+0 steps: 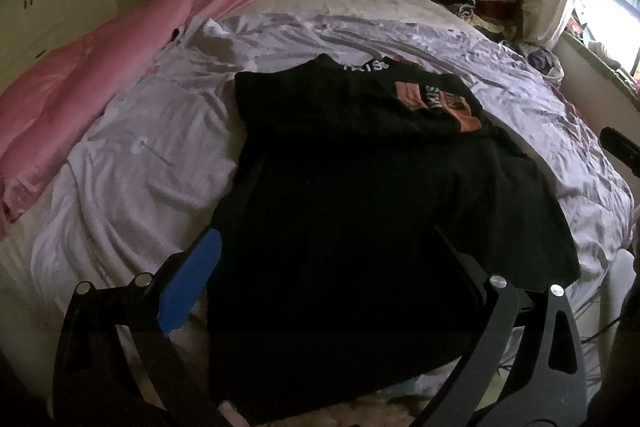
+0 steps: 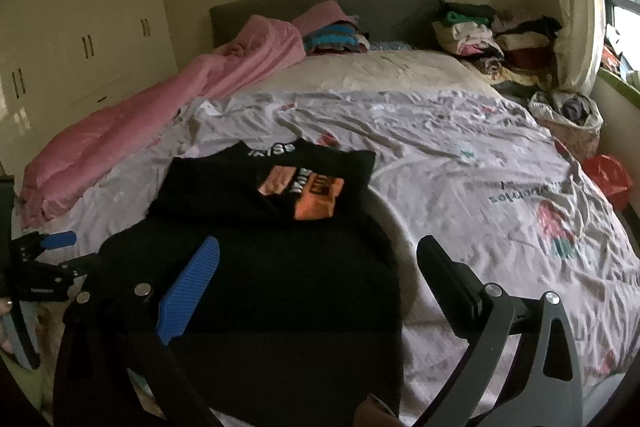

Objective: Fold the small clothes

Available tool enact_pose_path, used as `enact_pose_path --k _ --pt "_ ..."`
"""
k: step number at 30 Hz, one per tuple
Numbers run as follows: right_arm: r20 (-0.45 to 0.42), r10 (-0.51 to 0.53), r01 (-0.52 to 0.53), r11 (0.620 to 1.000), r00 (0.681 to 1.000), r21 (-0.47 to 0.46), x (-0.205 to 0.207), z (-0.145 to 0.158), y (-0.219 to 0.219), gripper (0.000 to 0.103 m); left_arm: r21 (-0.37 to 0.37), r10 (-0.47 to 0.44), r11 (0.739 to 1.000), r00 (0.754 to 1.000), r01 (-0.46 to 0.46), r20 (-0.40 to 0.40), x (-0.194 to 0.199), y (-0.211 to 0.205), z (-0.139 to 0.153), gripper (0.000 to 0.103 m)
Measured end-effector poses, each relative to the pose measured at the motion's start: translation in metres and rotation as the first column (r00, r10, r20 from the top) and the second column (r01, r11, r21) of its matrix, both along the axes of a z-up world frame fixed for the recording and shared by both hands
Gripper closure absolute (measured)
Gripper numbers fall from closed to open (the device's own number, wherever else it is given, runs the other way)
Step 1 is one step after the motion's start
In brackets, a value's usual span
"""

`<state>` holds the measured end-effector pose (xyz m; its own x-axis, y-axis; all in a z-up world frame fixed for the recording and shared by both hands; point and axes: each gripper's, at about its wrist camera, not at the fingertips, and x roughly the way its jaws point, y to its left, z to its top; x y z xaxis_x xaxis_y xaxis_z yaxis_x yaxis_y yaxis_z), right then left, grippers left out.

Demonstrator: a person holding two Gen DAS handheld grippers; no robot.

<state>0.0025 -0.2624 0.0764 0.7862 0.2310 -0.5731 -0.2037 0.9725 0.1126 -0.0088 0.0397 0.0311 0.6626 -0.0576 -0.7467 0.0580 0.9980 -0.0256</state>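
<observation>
- My left gripper has its 2 fingers spread wide apart, the blue-padded finger at the left edge of the black T-shirt and the other finger dark against the cloth on its right part; I cannot tell whether either finger touches the fabric.
- The black T-shirt lies spread on the bed, hem toward me, its top part folded over so an orange print and white lettering face up.
- My right gripper is also wide apart and holding nothing: its blue finger is over the shirt's near left part, its black finger over bare sheet just right of the shirt's right edge.
- In the right wrist view my left gripper sits at the far left, beside the shirt's left side.
- To the left, a pink quilt runs along the bed edge; to the right of the shirt the pale printed sheet lies open and wrinkled.
- At the far right corner by the headboard are stacks of folded clothes, and a bag with cloth in it sits nearer the window.
</observation>
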Motion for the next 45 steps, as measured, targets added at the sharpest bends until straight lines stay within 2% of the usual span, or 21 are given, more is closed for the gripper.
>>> enact_pose_path --k 21,33,37,45 --pt "-0.085 0.019 -0.021 0.999 0.996 -0.029 -0.009 -0.034 -0.006 0.005 -0.018 0.073 0.997 0.996 -0.074 -0.050 -0.021 0.032 -0.013 0.010" --pt "-0.104 0.017 -0.020 0.999 0.994 -0.032 -0.013 -0.040 -0.013 0.005 -0.031 0.114 0.993 0.989 -0.118 -0.099 -0.032 0.057 -0.027 0.010" --pt "-0.112 0.018 -0.022 0.999 0.994 -0.035 -0.014 -0.044 -0.016 0.005 -0.045 0.118 0.991 0.985 -0.125 -0.124 -0.038 0.065 -0.034 0.010" --pt "-0.132 0.011 -0.016 0.999 0.991 -0.041 -0.017 -0.052 -0.020 0.005 -0.121 0.093 0.986 0.982 -0.114 -0.167 -0.050 0.079 -0.048 0.010"
